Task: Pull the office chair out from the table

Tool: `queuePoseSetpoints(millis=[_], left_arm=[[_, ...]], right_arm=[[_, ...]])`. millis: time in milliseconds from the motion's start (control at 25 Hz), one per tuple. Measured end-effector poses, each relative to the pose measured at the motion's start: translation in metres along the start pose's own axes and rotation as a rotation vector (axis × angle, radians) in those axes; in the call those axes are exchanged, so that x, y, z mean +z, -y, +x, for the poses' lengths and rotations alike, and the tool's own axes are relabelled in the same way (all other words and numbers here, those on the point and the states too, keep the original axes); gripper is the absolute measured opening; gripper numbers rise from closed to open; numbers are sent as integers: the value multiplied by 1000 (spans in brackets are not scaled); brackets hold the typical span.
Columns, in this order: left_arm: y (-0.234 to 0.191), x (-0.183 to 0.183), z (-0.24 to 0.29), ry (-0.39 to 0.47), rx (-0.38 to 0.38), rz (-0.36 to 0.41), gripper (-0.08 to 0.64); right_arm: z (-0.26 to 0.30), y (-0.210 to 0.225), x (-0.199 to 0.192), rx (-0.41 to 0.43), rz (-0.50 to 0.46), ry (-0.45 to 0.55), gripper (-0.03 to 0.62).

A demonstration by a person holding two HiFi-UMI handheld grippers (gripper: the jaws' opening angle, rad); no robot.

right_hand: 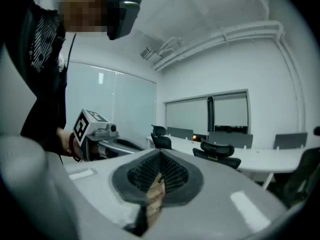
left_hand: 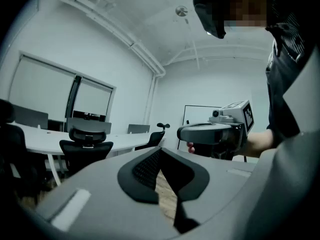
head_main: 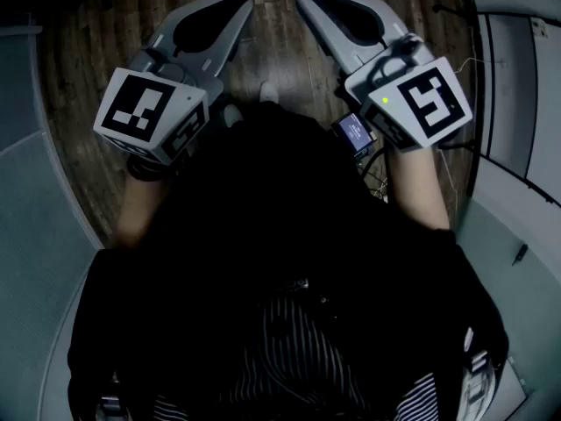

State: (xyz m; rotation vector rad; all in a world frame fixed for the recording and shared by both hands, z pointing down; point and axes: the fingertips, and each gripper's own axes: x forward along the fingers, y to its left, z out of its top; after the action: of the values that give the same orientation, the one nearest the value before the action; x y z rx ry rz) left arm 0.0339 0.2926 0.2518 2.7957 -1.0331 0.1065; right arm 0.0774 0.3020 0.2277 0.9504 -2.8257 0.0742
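Nearest item: dark clothing (head_main: 263,235) of the person carrying my rig, filling the lower head view above a wooden floor (head_main: 88,68).

Item, left gripper (head_main: 230,11): held out near level, jaws pressed together, nothing between them.

Item, right gripper (head_main: 317,5): likewise closed and empty, just beside the left one.

Item, office chair (left_hand: 85,145): black, with a headrest, tucked against the white table (left_hand: 35,138), well apart from both grippers. Several similar chairs stand along that table. I cannot tell which one is meant, so I take the nearest.

Step in hand, as I judge it: the approach, with nothing gripped yet.

Handling notes: I would spread the jaws before arriving, not at the chair. I would take a rigid part, such as the backrest edge, and close fully on it. Then I would draw straight away from the table, low and steady, so the chair rolls rather than tips and nothing catches under the tabletop.
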Motion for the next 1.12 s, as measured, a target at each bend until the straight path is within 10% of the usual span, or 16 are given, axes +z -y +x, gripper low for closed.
queuePoseSetpoints(millis=[560,800,1120], left_arm=[[43,29,72,-7,-33,59,3],[44,17,77,-10,-3,80,3],[31,5,71,-70,76,134,2]], right_arm=[[-41,27,1,137,-187,-43,2],[-50,47,0,26,-138,56,2],[-53,51,-17,101,-137,66,2]])
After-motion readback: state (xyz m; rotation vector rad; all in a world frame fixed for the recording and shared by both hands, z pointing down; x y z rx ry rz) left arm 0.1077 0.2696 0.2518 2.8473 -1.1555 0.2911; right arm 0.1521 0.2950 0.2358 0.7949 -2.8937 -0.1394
